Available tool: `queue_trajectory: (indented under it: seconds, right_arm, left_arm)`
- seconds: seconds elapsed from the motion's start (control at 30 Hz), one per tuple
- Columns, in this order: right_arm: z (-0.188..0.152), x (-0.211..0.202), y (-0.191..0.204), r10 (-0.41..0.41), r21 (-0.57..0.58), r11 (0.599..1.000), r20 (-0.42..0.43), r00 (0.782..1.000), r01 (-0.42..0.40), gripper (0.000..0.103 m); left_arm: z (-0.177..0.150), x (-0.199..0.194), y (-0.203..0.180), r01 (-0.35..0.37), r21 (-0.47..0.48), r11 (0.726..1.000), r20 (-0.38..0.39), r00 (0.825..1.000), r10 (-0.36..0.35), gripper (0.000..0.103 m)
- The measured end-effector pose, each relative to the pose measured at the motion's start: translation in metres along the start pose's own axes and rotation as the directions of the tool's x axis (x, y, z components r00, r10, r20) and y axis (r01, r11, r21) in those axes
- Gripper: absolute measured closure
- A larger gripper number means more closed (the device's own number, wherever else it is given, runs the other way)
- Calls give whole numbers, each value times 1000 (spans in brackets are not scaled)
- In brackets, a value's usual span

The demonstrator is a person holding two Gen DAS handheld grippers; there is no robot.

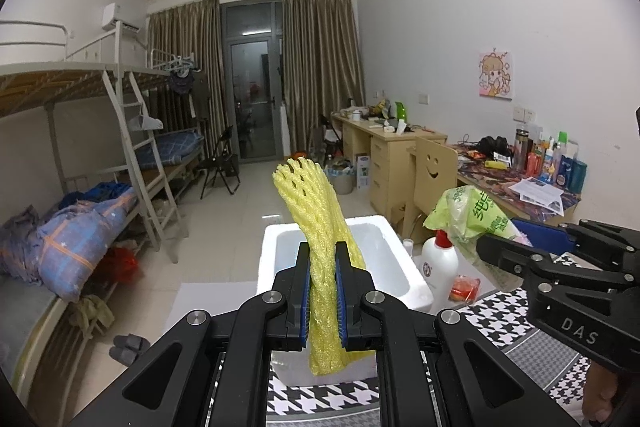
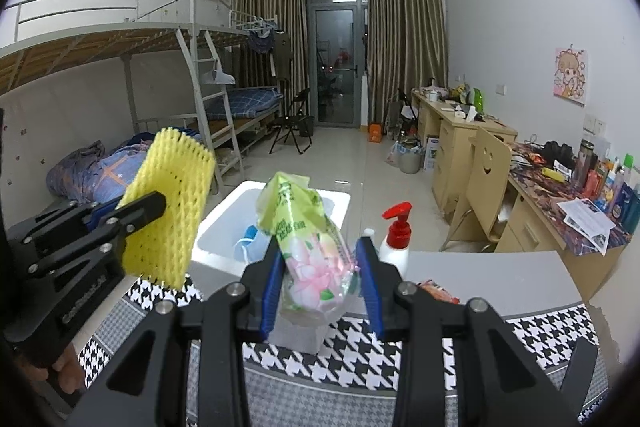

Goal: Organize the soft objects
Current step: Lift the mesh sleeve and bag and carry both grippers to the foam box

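Up above the white rectangular foam box [image 1: 344,263], the yellow foam mesh sleeve [image 1: 320,247] stands nearly upright, pinched flat by the left gripper [image 1: 322,295]. Right of the box, the right gripper [image 2: 320,279] clamps a crinkly green-and-pink plastic tissue pack [image 2: 308,243], also held aloft. Beside the box's right wall stands a white pump bottle with red nozzle [image 2: 394,239] on the houndstooth-patterned cloth [image 2: 360,347].
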State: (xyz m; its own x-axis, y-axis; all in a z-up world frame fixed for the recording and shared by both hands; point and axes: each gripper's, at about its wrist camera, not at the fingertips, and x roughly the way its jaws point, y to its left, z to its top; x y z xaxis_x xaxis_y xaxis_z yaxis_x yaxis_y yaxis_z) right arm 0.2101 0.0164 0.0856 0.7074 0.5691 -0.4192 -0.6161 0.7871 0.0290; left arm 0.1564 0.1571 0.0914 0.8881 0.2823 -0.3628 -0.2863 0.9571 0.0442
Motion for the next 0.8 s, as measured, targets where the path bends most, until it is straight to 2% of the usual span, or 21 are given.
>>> queue_trajectory:
  seconds: [0.63, 0.8]
  right_arm:
    - [15, 21, 0, -15, 1, 1000, -27, 1000, 15, 62]
    - [19, 26, -4, -26, 9, 1000, -36, 999, 26, 62]
  left_arm:
    - [15, 44, 4, -6, -3, 1000, -40, 999, 6, 92]
    - [18, 52, 1, 14, -2, 1000, -46, 999, -14, 92]
